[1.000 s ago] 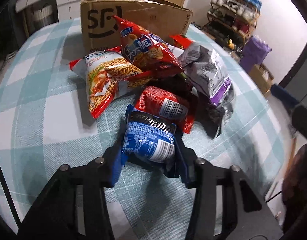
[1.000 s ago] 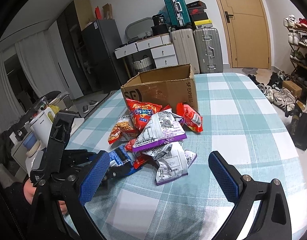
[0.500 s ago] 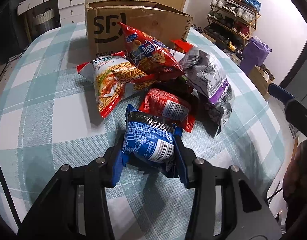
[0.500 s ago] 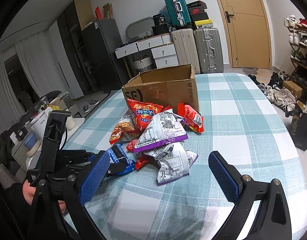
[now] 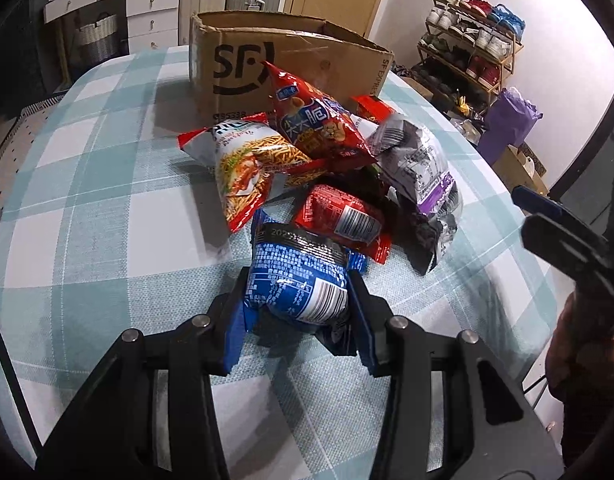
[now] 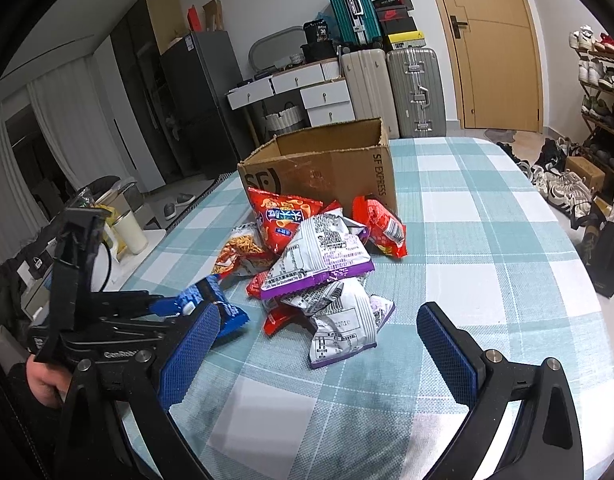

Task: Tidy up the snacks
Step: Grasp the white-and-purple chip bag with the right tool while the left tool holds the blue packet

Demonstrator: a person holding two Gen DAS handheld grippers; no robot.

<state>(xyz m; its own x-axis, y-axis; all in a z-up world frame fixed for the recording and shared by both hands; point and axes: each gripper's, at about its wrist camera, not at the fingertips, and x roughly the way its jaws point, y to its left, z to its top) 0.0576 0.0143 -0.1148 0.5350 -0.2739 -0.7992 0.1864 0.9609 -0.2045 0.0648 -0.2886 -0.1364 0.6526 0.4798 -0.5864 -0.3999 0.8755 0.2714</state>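
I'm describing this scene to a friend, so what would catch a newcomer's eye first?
A pile of snack bags sits mid-table before an open cardboard box. The left gripper is clamped on a blue bag at the pile's near edge; the right gripper is open and empty.

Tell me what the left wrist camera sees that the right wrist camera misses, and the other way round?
Only the left wrist view shows the barcode face of the blue snack bag pinched between the left gripper pads, and a purple bag on the floor.

Only the right wrist view shows the open, empty right gripper, the stacked suitcases and the wooden door.

Both share the cardboard box, the pile of snack packets, the checked tablecloth and the shoe rack.
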